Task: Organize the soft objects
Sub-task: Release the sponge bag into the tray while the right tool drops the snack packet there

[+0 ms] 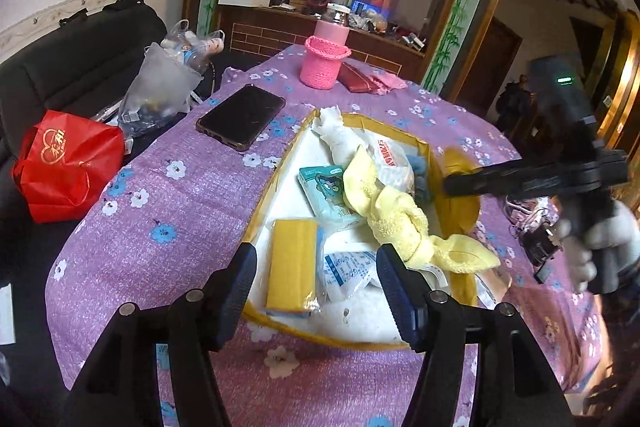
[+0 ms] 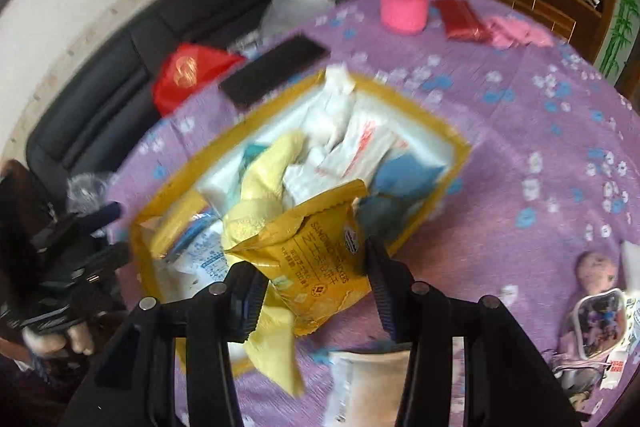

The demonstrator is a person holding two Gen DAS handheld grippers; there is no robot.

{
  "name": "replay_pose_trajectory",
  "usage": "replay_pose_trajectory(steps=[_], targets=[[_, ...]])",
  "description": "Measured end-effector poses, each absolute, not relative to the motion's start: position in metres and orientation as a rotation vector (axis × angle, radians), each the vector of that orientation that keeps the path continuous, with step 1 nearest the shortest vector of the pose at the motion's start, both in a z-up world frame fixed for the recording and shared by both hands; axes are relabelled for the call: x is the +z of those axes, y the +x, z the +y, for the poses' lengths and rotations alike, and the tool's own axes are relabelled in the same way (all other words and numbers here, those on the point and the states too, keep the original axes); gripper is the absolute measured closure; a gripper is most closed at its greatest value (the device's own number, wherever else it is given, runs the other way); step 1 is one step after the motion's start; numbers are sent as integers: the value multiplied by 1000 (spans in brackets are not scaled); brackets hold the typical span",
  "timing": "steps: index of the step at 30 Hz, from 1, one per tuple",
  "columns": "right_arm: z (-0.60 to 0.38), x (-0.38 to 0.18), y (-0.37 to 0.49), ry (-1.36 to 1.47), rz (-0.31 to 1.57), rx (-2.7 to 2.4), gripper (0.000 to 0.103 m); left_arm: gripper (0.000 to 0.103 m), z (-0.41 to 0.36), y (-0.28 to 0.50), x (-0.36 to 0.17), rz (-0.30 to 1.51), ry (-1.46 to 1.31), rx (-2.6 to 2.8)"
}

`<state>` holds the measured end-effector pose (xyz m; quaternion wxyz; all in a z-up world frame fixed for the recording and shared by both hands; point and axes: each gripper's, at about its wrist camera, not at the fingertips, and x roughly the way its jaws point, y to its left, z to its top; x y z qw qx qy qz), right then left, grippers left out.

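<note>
A yellow-rimmed box (image 1: pixel 276 171) with a white inside stands on the purple flowered cloth. It holds a knotted yellow towel (image 1: pixel 394 217), a yellow sponge (image 1: pixel 292 263), tissue packs (image 1: pixel 326 195) and white packets (image 1: pixel 350 275). My left gripper (image 1: pixel 316 293) is open, just above the box's near edge, empty. My right gripper (image 2: pixel 312 293) is shut on a yellow cracker packet (image 2: pixel 316 251) and holds it over the box's near corner (image 2: pixel 138 227); it also shows in the left wrist view (image 1: pixel 450 183). The right wrist view is blurred.
A black phone (image 1: pixel 242 115) lies left of the box. A pink knitted cup holder (image 1: pixel 325 61) and a red pouch (image 1: pixel 360 79) stand behind it. A red bag (image 1: pixel 66 163) and plastic bags (image 1: pixel 160 87) lie on the black sofa. Small toys (image 2: pixel 596 311) and a white packet (image 2: pixel 368 383) lie on the cloth.
</note>
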<state>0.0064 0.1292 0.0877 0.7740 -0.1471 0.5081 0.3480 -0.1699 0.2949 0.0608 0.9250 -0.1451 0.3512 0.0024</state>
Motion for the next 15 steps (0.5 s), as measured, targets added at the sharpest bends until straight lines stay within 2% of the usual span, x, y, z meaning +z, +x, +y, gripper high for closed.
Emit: replay_pose_trajectory(steps=[10, 15], targets=[[167, 45, 15, -408, 1154, 587, 57, 35, 310, -180, 52, 715, -348, -19], [170, 37, 8, -408, 1134, 567, 51, 33, 311, -183, 51, 715, -361, -31]])
